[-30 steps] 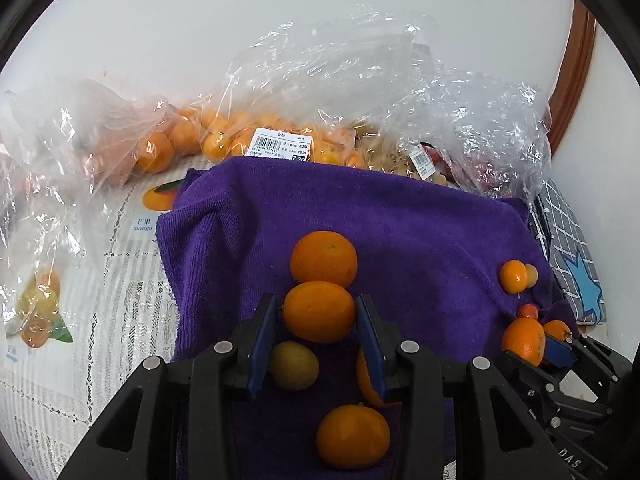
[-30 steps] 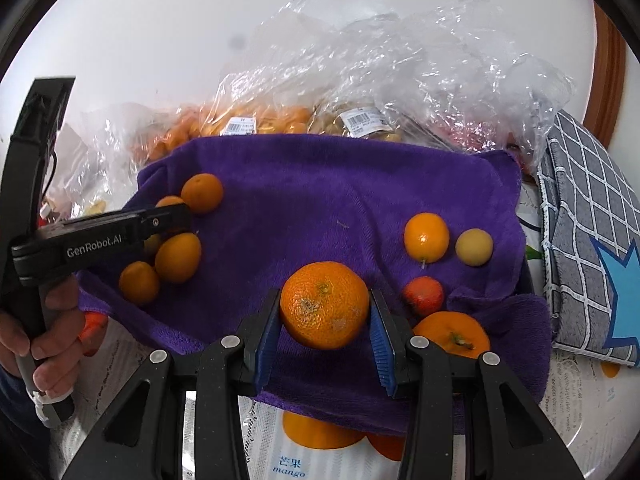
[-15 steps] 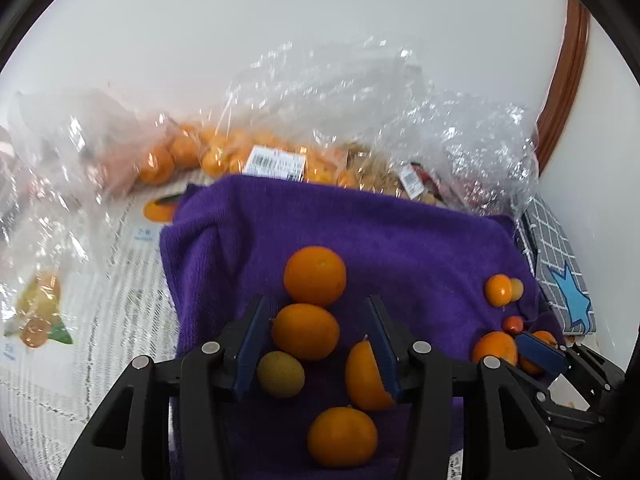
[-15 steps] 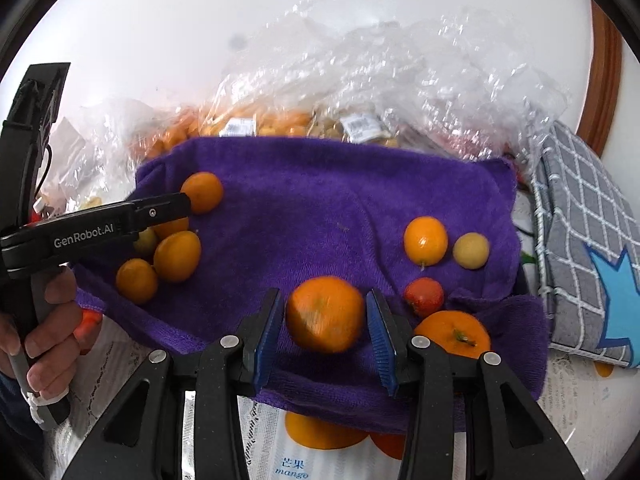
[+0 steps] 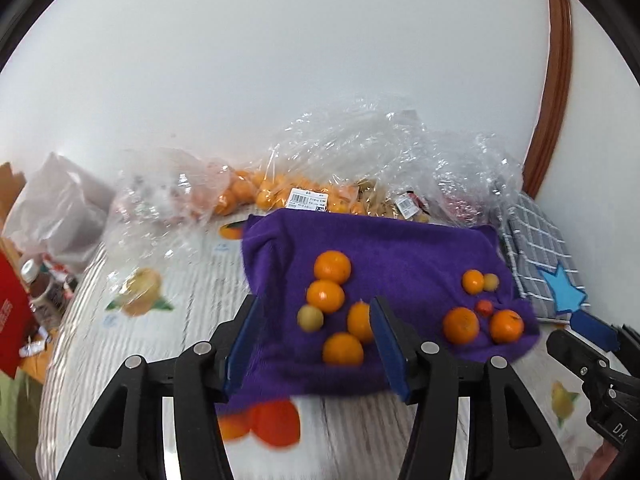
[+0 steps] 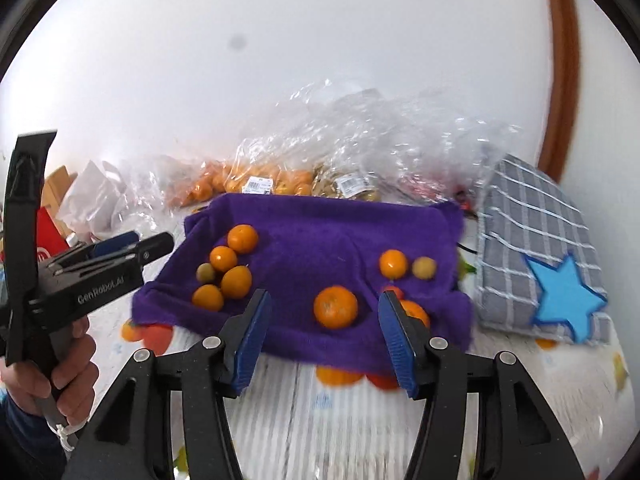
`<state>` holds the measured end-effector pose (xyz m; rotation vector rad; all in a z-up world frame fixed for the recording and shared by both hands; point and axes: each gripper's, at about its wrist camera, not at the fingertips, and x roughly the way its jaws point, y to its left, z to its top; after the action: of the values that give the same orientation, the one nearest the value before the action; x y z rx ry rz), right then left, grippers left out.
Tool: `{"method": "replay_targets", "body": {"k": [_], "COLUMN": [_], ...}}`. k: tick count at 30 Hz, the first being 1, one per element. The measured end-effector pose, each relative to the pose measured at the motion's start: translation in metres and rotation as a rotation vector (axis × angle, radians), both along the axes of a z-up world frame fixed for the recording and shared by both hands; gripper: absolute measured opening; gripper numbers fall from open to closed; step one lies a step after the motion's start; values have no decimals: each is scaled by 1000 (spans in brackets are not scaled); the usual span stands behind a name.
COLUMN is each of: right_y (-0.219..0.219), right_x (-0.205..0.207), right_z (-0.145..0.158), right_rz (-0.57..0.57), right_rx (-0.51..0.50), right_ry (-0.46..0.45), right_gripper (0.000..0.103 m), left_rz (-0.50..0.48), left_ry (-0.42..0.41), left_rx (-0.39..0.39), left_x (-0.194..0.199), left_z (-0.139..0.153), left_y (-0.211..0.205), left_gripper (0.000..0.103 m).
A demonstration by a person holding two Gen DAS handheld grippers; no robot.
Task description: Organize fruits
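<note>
Both grippers wide open, empty: left gripper (image 5: 316,344), right gripper (image 6: 324,336). Fruit sits on purple towel (image 6: 320,232) in 2 clusters, big orange (image 6: 335,306) just ahead of my right. I judge it firm, round, rolls easily, so grab across its widest part w/ moderate squeeze.

Grey checked cloth with blue star (image 6: 560,280) right of purple towel (image 6: 320,232); crinkled clear plastic bags (image 6: 400,140) behind; red box (image 5: 12,320), brown door frame (image 5: 556,80).
</note>
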<state>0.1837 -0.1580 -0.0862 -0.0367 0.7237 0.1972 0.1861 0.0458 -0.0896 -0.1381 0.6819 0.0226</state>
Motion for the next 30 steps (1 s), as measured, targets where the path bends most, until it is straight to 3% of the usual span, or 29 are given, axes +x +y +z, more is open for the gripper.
{"method": "replay_targets", "body": {"k": [3,9,13,16,22,30], "right_y": [-10,-38,-46,-50,-60,-58], "right_x": [-28,-76,-107,-125,-136,-144], "right_z": [12,30,45,56,67,75], "right_rz": [-48,-142,-150,-158,-178,-190], "right_rx": [17,47,37,1,25,-14], "right_ry": [7,57,3,-55,-58,-87], "right_gripper": [56,57,84,92,93,93], "left_rz": [6,1,-22,-30,-30,-6], "left_ry": [-3,-42,-63,-80,-98,-73], "left_rx": [-32,3,26,54,41,18], "left_x": [-29,-79,-107,-124,-141,-139], "left_z": [13,36,48,57,69,65], "left_y": [2,-11,-25,-38,-45,-40], "left_gripper": [60,72,81,84,86,86]}}
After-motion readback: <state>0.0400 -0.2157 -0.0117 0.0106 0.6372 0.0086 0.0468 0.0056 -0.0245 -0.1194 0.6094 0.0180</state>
